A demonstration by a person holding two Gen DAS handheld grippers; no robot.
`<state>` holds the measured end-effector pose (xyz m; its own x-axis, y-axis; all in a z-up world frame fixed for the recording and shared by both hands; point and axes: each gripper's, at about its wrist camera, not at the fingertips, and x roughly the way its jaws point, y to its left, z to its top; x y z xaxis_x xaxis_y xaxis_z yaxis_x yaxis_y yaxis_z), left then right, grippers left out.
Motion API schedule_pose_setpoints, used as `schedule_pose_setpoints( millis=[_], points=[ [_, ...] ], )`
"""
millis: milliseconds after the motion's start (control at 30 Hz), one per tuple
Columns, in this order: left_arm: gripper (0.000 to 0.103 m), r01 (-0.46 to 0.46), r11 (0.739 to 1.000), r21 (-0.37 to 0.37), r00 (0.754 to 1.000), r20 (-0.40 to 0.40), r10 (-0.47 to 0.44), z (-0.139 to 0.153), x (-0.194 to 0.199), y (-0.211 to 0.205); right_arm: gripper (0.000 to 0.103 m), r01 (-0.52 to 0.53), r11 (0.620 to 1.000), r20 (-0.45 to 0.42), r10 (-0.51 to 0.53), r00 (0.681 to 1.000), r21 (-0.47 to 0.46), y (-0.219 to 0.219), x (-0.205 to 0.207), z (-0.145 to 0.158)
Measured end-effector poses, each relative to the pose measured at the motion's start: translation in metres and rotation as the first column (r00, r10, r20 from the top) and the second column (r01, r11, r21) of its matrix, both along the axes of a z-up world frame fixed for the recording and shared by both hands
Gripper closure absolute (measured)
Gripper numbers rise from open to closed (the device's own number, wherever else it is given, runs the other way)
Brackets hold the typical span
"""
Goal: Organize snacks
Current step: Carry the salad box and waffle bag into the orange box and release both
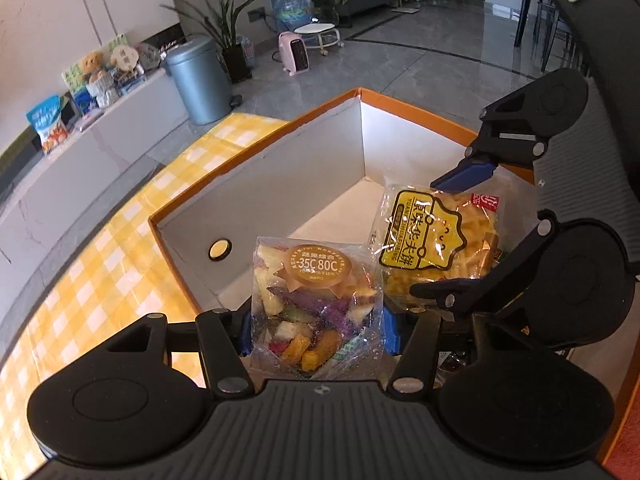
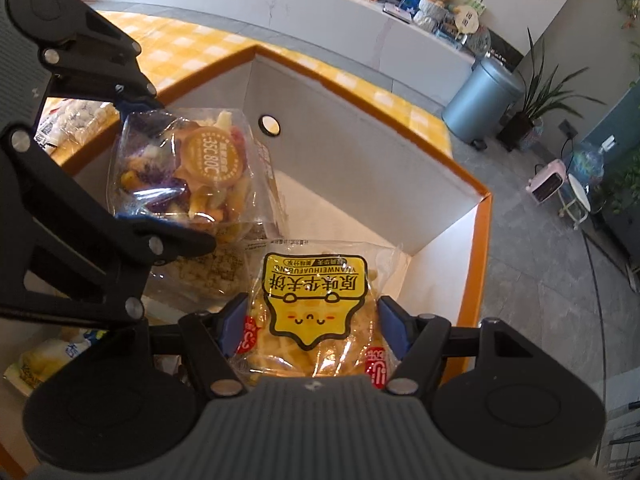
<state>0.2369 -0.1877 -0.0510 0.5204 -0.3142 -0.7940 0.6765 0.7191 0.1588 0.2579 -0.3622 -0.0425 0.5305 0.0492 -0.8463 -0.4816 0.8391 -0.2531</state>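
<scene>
An orange-rimmed box point(image 1: 256, 152) with white inner walls stands on the yellow checked tablecloth. My left gripper point(image 1: 316, 332) is shut on a clear bag of mixed dried fruit chips point(image 1: 316, 304) and holds it over the box's inside. To its right, my right gripper point(image 1: 452, 236) grips a yellow-labelled waffle snack pack point(image 1: 436, 240). In the right wrist view the right gripper point(image 2: 314, 328) clamps the waffle pack point(image 2: 316, 300) over the box point(image 2: 360, 152) floor. The left gripper point(image 2: 160, 172) with the fruit chip bag point(image 2: 192, 168) hangs at the left.
More snack packs lie beneath and left of the grippers point(image 2: 52, 356), and one bag point(image 2: 68, 120) rests outside the box. A low white ledge point(image 1: 80, 152) with toys and a snack bag runs behind the table. A grey bin point(image 1: 200, 80) stands on the floor.
</scene>
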Motion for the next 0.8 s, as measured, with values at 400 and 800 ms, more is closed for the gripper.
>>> schedule_pose_setpoints(
  millis=[400, 800],
  points=[
    [0.026, -0.003, 1.0, -0.011, 1.0, 0.012, 0.003, 0.004, -0.002, 0.0, 0.024, 0.013, 1.0, -0.009, -0.013, 1.0, 0.003, -0.002, 0.009, -0.001],
    [0.015, -0.004, 0.996, -0.085, 0.995, 0.095, 0.013, 0.029, -0.014, 0.009, 0.017, 0.046, 0.998, -0.001, -0.046, 0.999, 0.031, -0.006, 0.008, 0.014]
  ],
)
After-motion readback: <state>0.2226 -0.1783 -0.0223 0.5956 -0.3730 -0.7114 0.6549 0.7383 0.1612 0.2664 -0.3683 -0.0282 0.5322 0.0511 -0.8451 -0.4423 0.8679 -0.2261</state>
